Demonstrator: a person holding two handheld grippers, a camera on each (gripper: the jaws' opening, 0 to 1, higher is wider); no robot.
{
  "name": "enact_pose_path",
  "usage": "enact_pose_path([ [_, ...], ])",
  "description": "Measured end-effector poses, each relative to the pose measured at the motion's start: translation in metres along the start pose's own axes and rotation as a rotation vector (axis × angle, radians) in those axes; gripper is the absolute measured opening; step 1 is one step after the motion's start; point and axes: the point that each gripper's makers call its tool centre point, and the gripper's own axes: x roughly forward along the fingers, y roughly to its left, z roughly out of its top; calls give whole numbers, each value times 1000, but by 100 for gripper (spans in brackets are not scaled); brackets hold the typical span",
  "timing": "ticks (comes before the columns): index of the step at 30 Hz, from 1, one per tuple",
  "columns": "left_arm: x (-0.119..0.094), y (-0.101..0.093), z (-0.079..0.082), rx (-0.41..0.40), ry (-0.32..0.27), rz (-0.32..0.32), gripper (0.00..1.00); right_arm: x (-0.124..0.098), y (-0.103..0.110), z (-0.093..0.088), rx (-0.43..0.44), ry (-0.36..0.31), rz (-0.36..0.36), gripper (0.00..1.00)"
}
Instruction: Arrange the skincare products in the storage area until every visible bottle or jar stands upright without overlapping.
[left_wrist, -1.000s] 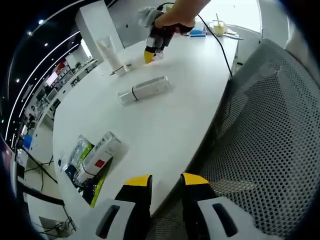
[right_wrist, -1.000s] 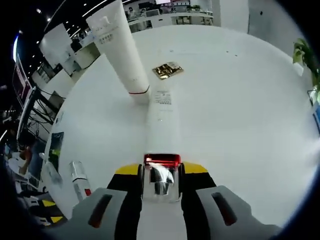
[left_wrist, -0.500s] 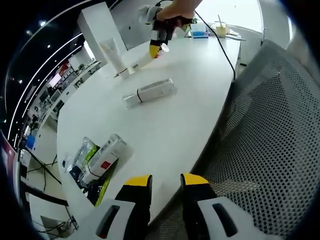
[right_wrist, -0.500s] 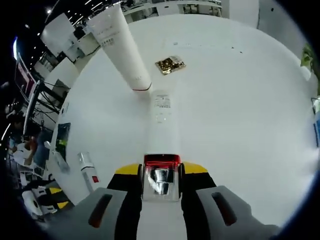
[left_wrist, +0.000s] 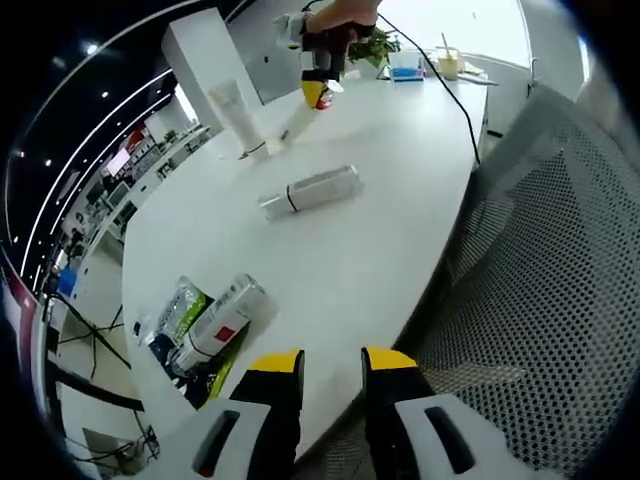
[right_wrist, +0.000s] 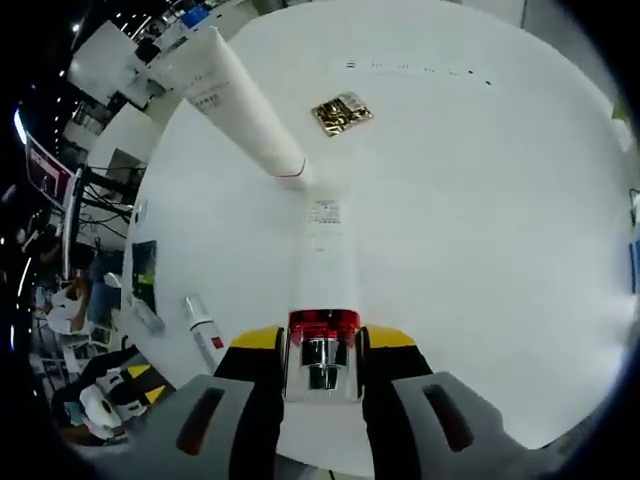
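1. The right gripper (right_wrist: 322, 345) is pinching the red-banded, silver-capped end of a white tube (right_wrist: 323, 255), its jaws pressed against the cap on both sides; the tube is running straight away from the gripper over the white surface (right_wrist: 480, 200).
2. In the left gripper view, that right gripper (left_wrist: 316, 88) is sitting in a person's hand (left_wrist: 335, 12) at the far end of the surface, with the held tube (left_wrist: 297, 118) slanting down from it.
3. The tube's far end is lying just beside the base of a standing white tube (right_wrist: 235, 105); whether the two are touching is hard to make out.
4. A gold packet (right_wrist: 342, 110) is lying flat near both tubes.
5. The left gripper (left_wrist: 332, 362) is hanging off the near edge of the surface, its jaws slightly apart and holding nothing.
6. A silver-white bottle (left_wrist: 310, 190) is lying on its side mid-surface.
7. A white bottle with a red label (left_wrist: 218, 322) is lying across green packets (left_wrist: 180, 310) near the edge.
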Motion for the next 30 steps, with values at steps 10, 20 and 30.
enact_pose_path([
  [10, -5, -4, 10, 7, -16, 1, 23, -16, 0, -8, 23, 142, 25, 26],
  [20, -9, -3, 18, 32, -23, 3, 23, -28, -9, -6, 31, 244, 21, 26],
  [30, -8, -2, 16, 32, -11, 4, 23, -35, -9, -8, -4, 333, -16, 26],
])
